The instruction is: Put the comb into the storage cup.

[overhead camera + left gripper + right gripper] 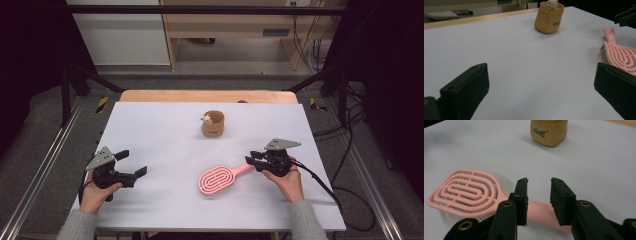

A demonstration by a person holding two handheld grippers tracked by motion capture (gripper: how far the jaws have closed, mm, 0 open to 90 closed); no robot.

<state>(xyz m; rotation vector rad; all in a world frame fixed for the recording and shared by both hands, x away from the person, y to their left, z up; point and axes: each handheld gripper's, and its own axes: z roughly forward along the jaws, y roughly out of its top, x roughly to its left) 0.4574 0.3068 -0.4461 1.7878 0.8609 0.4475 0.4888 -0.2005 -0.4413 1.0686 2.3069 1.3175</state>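
A pink hairbrush [217, 180] [619, 53] [464, 191] lies flat on the white table top [150, 125], its handle pointing right. My right gripper [251, 157] [539, 182] hovers right over that handle. Its jaws stand a narrow gap apart, and the handle runs crosswise beneath them; the pads do not press on it. My left gripper [132, 162] [541, 75] rests at the table's left side, held by a hand, jaws wide open with nothing between them. It points toward the brush.
A tan fabric pouch [213, 124] [549, 17] [549, 131] with a small white toy peeking from its top stands at the middle back of the table. Metal rails run along both sides of the table; a cable trails off the right gripper.
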